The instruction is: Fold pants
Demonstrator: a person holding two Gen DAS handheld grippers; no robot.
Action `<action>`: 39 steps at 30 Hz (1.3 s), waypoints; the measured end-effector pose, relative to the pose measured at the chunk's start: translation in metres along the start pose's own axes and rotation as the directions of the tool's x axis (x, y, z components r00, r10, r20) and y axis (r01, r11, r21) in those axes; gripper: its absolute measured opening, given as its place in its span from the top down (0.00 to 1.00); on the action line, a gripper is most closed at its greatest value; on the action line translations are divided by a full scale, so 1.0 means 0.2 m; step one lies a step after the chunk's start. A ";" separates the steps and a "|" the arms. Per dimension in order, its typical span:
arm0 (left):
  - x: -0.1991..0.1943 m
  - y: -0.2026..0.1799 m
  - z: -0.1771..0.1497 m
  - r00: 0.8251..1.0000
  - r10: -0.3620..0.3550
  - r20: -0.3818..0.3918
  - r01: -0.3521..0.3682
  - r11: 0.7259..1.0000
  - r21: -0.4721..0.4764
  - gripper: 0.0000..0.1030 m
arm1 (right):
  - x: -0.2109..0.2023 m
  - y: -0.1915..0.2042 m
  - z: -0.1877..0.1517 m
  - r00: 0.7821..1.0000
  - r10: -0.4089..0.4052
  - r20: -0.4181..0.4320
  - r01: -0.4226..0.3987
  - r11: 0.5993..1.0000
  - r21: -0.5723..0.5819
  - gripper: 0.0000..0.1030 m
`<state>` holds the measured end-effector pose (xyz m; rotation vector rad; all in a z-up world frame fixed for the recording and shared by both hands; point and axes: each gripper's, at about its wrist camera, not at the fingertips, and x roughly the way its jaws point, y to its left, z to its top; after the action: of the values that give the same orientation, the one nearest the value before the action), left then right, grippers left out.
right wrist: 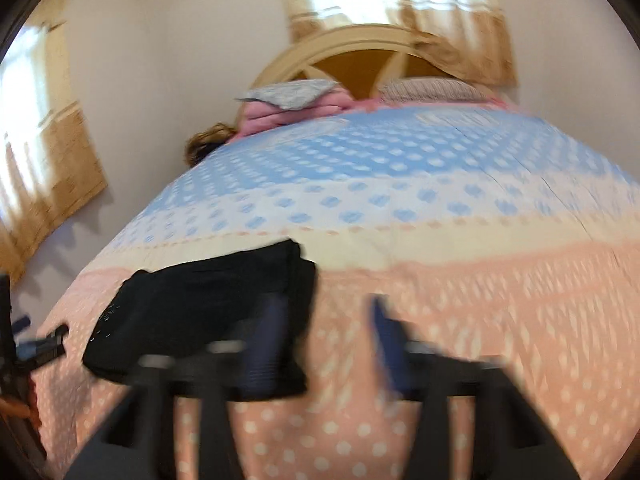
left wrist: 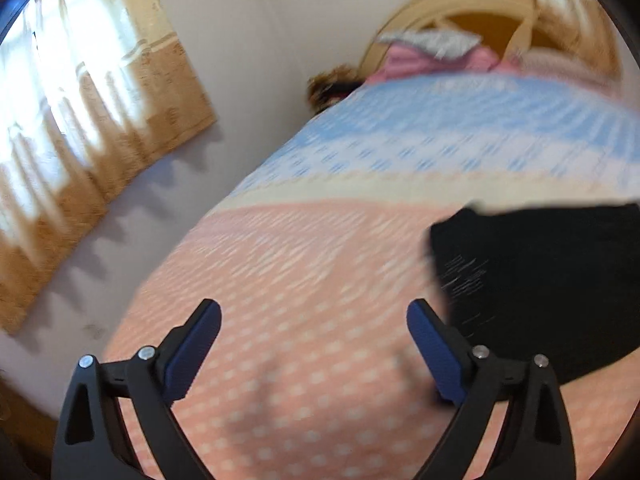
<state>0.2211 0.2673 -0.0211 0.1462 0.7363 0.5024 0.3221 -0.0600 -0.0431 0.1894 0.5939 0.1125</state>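
Observation:
The black pants [right wrist: 208, 312] lie folded into a compact bundle on the pink part of the bedspread [right wrist: 480, 320]. In the left wrist view the pants [left wrist: 540, 288] are at the right, just beyond my left gripper's right finger. My left gripper [left wrist: 314, 312] is open and empty above the pink spread [left wrist: 300, 272]. My right gripper [right wrist: 326, 320] is open and empty, blurred by motion; its left finger overlaps the pants' right edge in the view. The left gripper [right wrist: 40, 344] shows at the far left of the right wrist view.
The bed has a blue band [right wrist: 360, 160] farther up, pillows and pink bedding [right wrist: 292, 104] at a wooden headboard [right wrist: 360, 52]. Tan curtains [left wrist: 80, 120] hang on the left wall. A gap of floor runs along the bed's left side.

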 end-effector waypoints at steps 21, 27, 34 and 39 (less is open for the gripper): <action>0.00 -0.30 -0.13 0.976 -0.187 -0.112 0.185 0.982 -0.027 0.14 | 0.15 0.22 -0.13 0.980 0.067 -0.186 -0.087 0.991 -0.104 0.78; -0.18 -0.26 -0.21 0.974 -0.214 -0.076 0.212 0.977 -0.027 0.14 | -0.01 0.27 -0.21 0.974 0.138 -0.179 -0.152 0.986 -0.069 0.38; -0.39 -0.21 -0.33 0.970 -0.239 -0.041 0.238 0.971 -0.037 0.08 | -0.15 0.29 -0.32 0.972 0.129 -0.199 -0.145 0.987 -0.069 0.38; -0.47 -0.18 -0.40 0.965 -0.256 -0.056 0.253 0.966 -0.055 0.06 | -0.27 0.29 -0.37 0.975 0.121 -0.188 -0.135 0.989 -0.066 0.38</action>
<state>0.1221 0.1865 -0.0345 -0.0096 0.7916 0.2799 0.2327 -0.0006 -0.0608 0.1414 0.7601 0.2807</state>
